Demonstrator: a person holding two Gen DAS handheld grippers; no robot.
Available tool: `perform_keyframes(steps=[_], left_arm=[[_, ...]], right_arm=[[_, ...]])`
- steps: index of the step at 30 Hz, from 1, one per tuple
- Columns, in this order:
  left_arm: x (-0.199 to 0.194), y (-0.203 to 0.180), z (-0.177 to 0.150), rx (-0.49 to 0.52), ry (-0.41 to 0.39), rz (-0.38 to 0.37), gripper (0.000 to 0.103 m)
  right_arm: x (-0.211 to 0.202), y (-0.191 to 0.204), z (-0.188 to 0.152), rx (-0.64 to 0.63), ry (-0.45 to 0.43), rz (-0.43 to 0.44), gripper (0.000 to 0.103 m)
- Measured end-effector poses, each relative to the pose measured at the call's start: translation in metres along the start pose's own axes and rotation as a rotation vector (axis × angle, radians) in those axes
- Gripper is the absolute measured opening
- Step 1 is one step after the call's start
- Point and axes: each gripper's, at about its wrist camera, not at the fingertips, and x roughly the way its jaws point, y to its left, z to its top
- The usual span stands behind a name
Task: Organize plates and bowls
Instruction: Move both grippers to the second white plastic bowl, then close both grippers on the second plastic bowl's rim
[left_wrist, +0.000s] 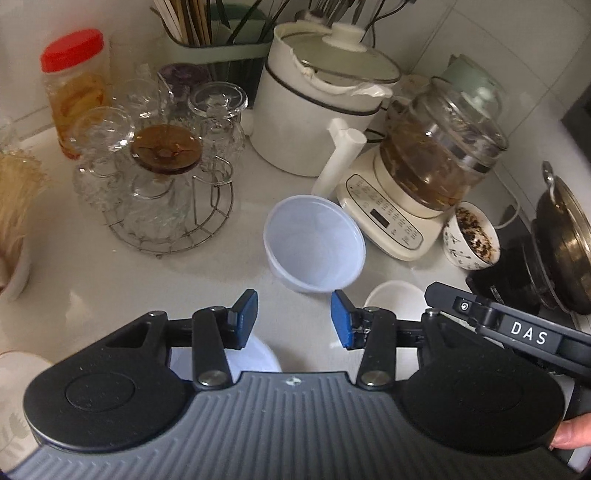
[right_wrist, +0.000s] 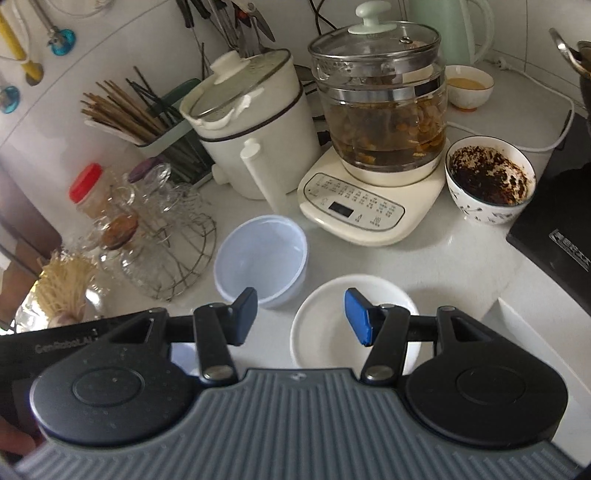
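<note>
A translucent plastic bowl (left_wrist: 314, 242) stands upright on the white counter, just beyond my left gripper (left_wrist: 293, 319), which is open and empty. The bowl also shows in the right wrist view (right_wrist: 262, 258). A white plate (right_wrist: 332, 325) lies to its right, under my open, empty right gripper (right_wrist: 301, 317); its rim shows in the left wrist view (left_wrist: 393, 297). Another pale dish (left_wrist: 258, 356) lies partly hidden under the left gripper. A patterned bowl with dark residue (right_wrist: 489, 179) stands at the right; it also shows in the left wrist view (left_wrist: 471, 234).
A white electric pot (left_wrist: 314, 107), a glass kettle on a cream base (left_wrist: 424, 170), a wire rack of glasses (left_wrist: 162, 184), a red-lidded jar (left_wrist: 75, 92) and a chopstick holder (right_wrist: 155, 122) crowd the back. A black cooktop (right_wrist: 557, 206) sits at the right.
</note>
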Motion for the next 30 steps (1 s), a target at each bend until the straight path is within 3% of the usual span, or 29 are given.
perform_keyframes(steps=[10, 20, 22, 27, 30], left_arm=[[0.060, 0.006, 0.029, -0.037, 0.049, 0.030, 0.050], [0.095, 0.026, 0.034, -0.082, 0.064, 0.042, 0.049], [0.101, 0.030, 0.034, -0.102, 0.071, 0.034, 0.048], [0.112, 0.031, 0.036, -0.093, 0.095, 0.036, 0.047], [0.117, 0.034, 0.038, -0.093, 0.106, 0.035, 0.040]], right_arm=[[0.054, -0.013, 0.027, -0.012, 0.072, 0.026, 0.054], [0.102, -0.009, 0.032, -0.043, 0.150, 0.071, 0.053], [0.110, -0.008, 0.032, -0.043, 0.176, 0.071, 0.047], [0.123, -0.010, 0.033, -0.023, 0.190, 0.073, 0.044], [0.129, -0.012, 0.034, -0.010, 0.199, 0.074, 0.033]])
